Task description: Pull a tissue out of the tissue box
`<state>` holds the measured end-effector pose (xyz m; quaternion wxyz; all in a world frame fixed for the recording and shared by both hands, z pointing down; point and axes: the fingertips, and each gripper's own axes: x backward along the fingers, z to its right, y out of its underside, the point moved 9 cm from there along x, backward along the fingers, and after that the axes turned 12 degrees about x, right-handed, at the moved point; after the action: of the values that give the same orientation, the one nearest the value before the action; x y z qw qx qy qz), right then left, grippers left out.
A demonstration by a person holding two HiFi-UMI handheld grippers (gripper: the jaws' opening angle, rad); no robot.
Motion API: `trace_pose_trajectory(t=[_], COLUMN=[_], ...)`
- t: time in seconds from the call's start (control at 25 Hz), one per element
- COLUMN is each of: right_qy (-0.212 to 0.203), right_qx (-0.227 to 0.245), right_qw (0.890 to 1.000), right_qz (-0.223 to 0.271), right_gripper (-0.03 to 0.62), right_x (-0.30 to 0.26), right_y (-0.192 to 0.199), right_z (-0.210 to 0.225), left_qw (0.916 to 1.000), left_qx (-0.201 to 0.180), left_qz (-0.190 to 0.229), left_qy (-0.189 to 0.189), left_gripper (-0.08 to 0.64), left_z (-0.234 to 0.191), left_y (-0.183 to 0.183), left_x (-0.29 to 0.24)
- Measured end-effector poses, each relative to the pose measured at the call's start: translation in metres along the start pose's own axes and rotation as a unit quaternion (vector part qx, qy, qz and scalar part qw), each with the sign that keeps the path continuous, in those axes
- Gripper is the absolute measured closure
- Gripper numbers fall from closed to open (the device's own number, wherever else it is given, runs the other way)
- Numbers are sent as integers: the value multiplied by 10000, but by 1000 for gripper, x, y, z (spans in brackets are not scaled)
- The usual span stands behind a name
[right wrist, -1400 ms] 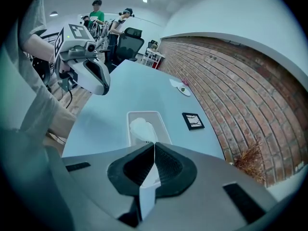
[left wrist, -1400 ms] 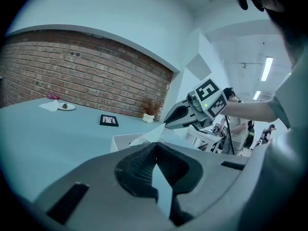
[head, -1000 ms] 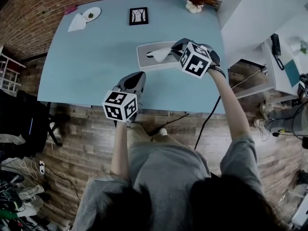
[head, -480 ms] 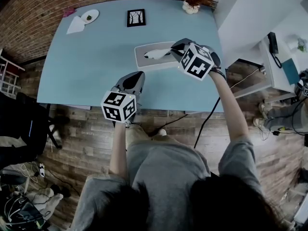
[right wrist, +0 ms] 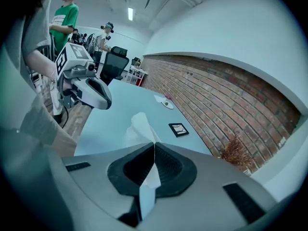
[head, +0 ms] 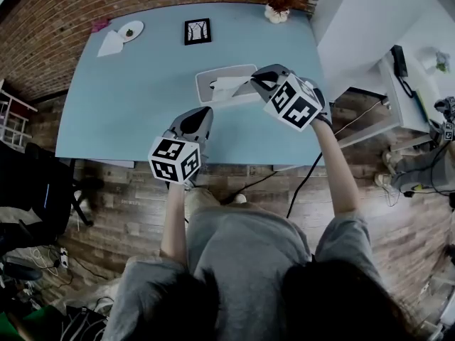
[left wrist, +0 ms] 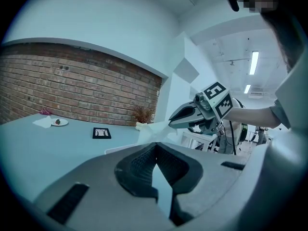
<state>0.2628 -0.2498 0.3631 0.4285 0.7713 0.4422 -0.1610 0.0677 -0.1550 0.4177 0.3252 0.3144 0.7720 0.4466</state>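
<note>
A white tissue box (head: 206,77) lies on the light blue table (head: 128,98), toward its right side. A white tissue (head: 226,85) rises from its slot. My right gripper (head: 250,84) is shut on the tissue's tip and holds it up above the box. In the right gripper view the tissue (right wrist: 141,126) runs pinched through my right gripper (right wrist: 154,146). In the left gripper view the stretched tissue (left wrist: 151,129) hangs from the right gripper (left wrist: 172,123). My left gripper (head: 205,112) hovers by the table's near edge, shut and empty, its jaw tips meeting (left wrist: 155,144).
At the table's far side are a small black picture frame (head: 197,31), a plate (head: 131,30) with a folded napkin (head: 110,43), and a vase of dried plants (head: 274,9). A white desk (head: 370,34) stands to the right. People stand behind (right wrist: 65,13).
My right gripper has lifted and drawn back toward me with the tissue, pulling it further out of the box. The left gripper has stayed almost still.
</note>
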Motion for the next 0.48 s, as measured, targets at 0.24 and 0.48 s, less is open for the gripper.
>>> trace_pose_trajectory(t=[0.24, 0.48], right_qy=[323, 731], right_qx=[-585, -1439], right_qw=[9969, 9820], right_qz=[421, 980], right_gripper=[589, 589], right_x=[17, 31], right_y=[4, 7], right_z=[-11, -29], left_qw=[9998, 9992], left_qx=[-169, -193], left_qz=[113, 322], left_qy=[61, 98], left_gripper=[557, 557], left_z=[9, 19], left_y=[-6, -4], left_x=[2, 12])
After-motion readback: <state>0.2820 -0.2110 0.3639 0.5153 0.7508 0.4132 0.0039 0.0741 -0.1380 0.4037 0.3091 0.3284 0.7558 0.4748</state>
